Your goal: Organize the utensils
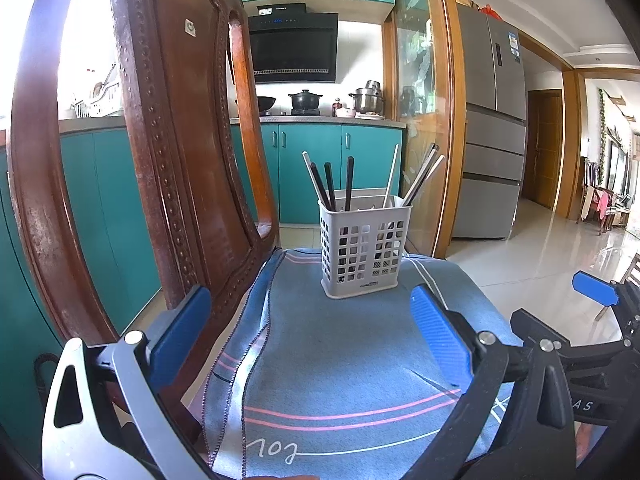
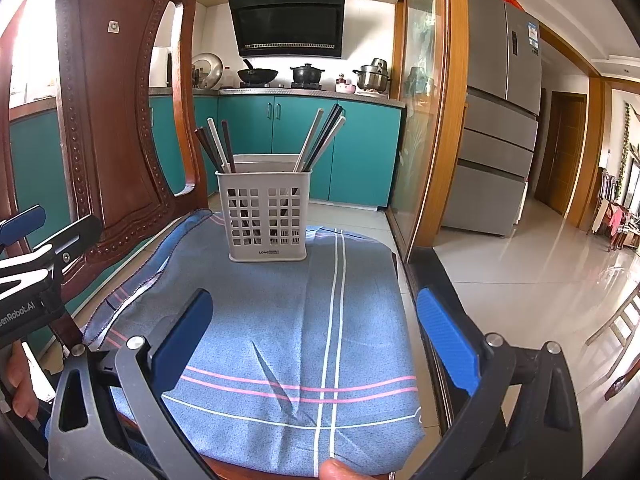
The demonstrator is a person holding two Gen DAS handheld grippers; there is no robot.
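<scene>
Chopsticks [image 1: 349,184] are seen standing upright and leaning in a pale perforated holder [image 1: 366,250], which is set on a blue striped cloth [image 1: 340,360] spread over the seat of a carved wooden chair [image 1: 172,160]. In the right wrist view the same holder [image 2: 267,216] is found near the far end of the cloth [image 2: 280,340], just in front of the chair back [image 2: 116,120], with dark and white chopsticks [image 2: 316,142] fanned toward both of its ends.

No loose utensil is seen on the cloth in either view, so the sorting is judged to be finished or nearly so; whether anything remains outside the frames cannot be told. What lies lower inside the holder is mostly hidden behind the lattice.

The left tool [image 1: 310,336] is held with its blue pads spread wide and nothing between them, well short of the holder. The right tool [image 2: 316,340] is likewise spread apart and empty, and it is also glimpsed at the right edge of the left view.
</scene>
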